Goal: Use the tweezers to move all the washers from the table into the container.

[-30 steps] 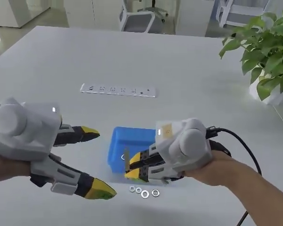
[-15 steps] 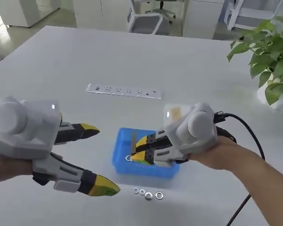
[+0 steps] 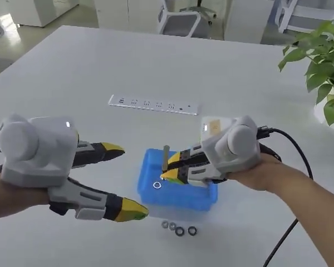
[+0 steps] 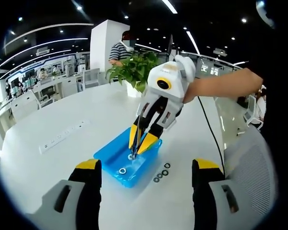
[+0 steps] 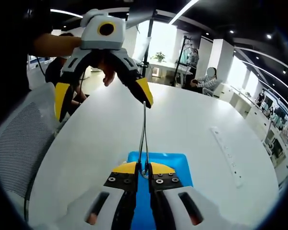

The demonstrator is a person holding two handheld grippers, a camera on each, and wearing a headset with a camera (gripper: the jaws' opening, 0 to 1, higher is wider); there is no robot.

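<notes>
A blue container (image 3: 203,197) sits on the white table with a washer (image 3: 157,185) lying in it. Several washers (image 3: 178,228) lie in a row on the table just in front of it. My right gripper (image 3: 171,173) is shut on the grey tweezers (image 3: 166,156) and hovers over the container (image 5: 175,165). The tweezers (image 4: 136,139) point down into the container (image 4: 110,153), with their tips close to a washer (image 4: 130,156); whether they grip it I cannot tell. My left gripper (image 3: 122,179) stands open to the left of the container, holding nothing.
A white power strip (image 3: 153,104) lies farther back on the table. A potted plant (image 3: 323,61) stands at the right edge. The right gripper's black cable (image 3: 289,167) trails off to the right. Office chairs stand beyond the table's far edge.
My right gripper has lifted the tweezers from beside the row of washers up and back over the container. The left gripper has stayed put. The head camera has shifted.
</notes>
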